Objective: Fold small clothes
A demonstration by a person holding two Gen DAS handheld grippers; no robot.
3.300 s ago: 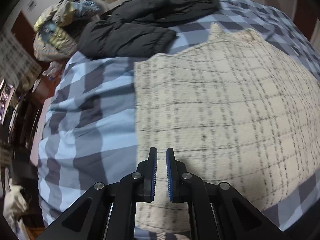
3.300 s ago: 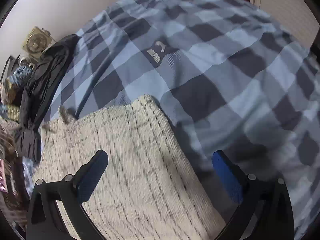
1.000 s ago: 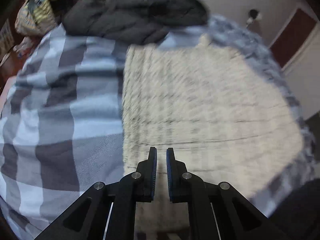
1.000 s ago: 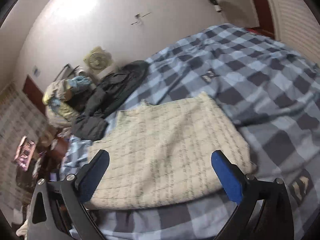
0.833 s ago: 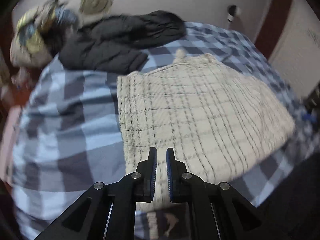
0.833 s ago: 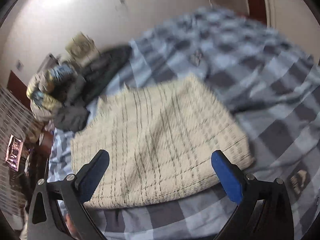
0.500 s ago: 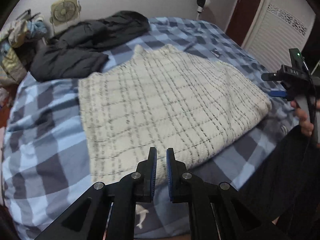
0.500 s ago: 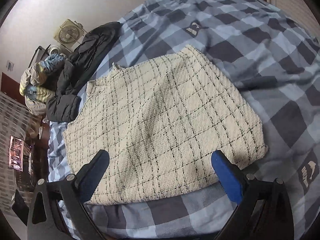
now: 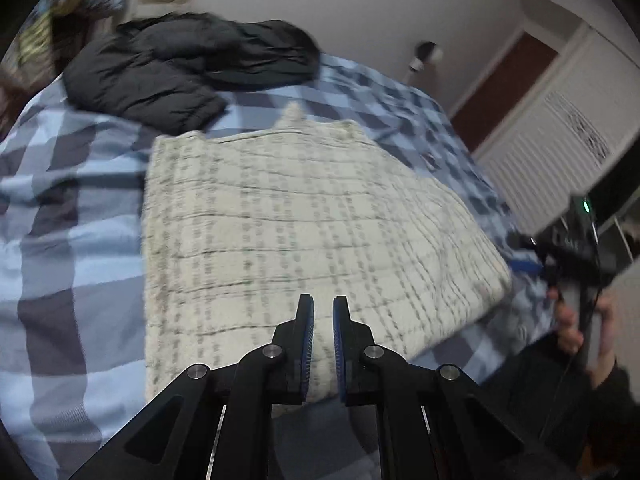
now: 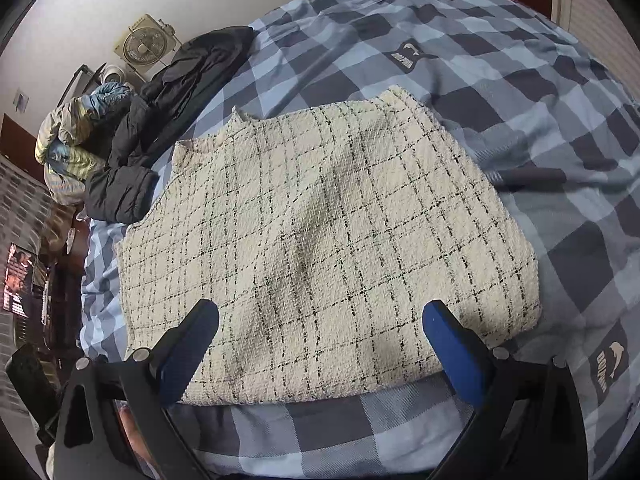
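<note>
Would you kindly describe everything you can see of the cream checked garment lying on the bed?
The cream garment looks like a nubby, tweed-like knit crossed by thin black grid lines. It lies flat on the blue checked bedcover, roughly a trapezoid, narrower at the far end, where small corners stick up. A soft crease and shadow run down its middle. Its near edge looks thick, perhaps doubled over. A black puffer jacket lies at its far left corner; contact is unclear. Neither gripper grips it.
</note>
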